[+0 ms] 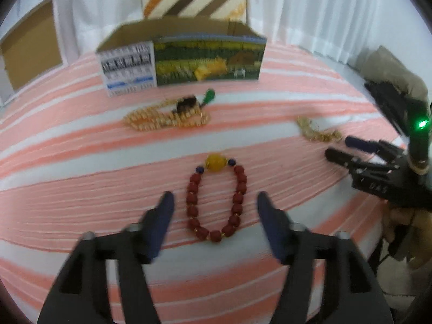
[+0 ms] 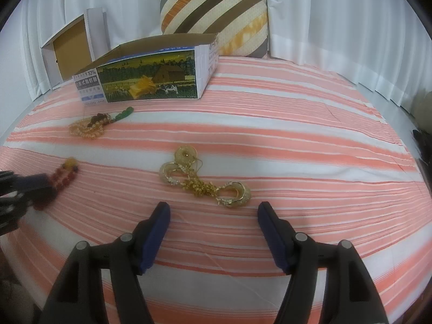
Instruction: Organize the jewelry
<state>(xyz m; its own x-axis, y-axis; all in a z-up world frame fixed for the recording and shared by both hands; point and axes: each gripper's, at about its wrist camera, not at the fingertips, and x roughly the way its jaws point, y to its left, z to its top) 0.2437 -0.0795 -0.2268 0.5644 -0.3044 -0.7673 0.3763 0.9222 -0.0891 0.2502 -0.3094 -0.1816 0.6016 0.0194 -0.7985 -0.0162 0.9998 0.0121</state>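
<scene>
While it lies flat on the striped bedcover (image 1: 81,178), the red bead bracelet (image 1: 216,202) makes a long oval, its long axis running from near to far, and its big yellow bead (image 1: 214,161) is at the far end. The left gripper (image 1: 213,202) hangs over it with the jaws spread; one blue finger (image 1: 162,221) stands at the left of the oval and the other at the right, and neither presses the beads. The right gripper (image 2: 213,213) is also spread and holds nothing. Just beyond its tips lies the gold jewelry (image 2: 205,179), a tangle stretched from far left to near right. Farther away a pale bead necklace (image 1: 167,117) with a green pendant (image 1: 209,95) lies in front of the open cardboard box (image 2: 145,81). To the right of the box the cover is bare up to the curtain (image 2: 351,27).
</scene>
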